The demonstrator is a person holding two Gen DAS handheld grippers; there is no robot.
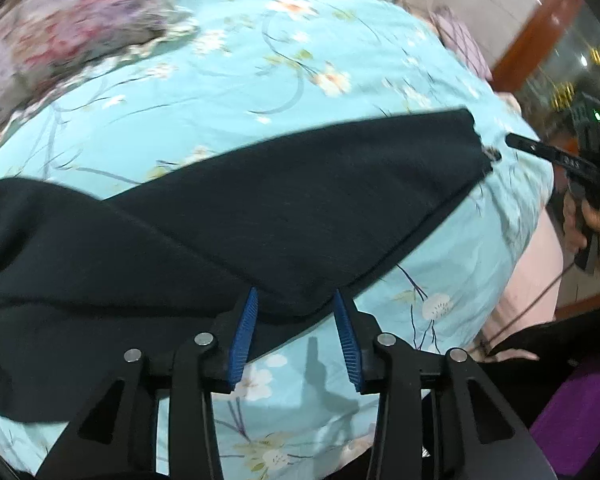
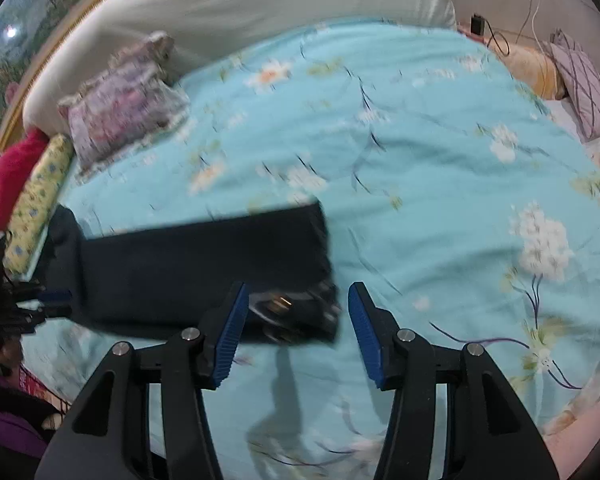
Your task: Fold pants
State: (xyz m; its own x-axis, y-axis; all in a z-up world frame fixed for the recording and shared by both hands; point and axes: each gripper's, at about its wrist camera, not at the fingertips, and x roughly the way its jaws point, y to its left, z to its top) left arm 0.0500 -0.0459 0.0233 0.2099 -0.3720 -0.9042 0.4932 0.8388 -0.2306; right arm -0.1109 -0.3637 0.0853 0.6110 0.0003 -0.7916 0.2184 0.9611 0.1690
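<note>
Dark pants [image 1: 228, 232] lie flat across a light blue floral bedspread [image 1: 236, 92], stretched from left to right along its near part. The left gripper [image 1: 296, 334] stands released, its blue pads [image 1: 244, 332] apart at either side of the pants' near edge, not pressing it. The right gripper [image 2: 296, 330] is likewise released, jaws apart over the pants' [image 2: 204, 264] right end, where a waistband with a metal button shows. A floral pillow [image 2: 120, 108] rests far left.
</note>
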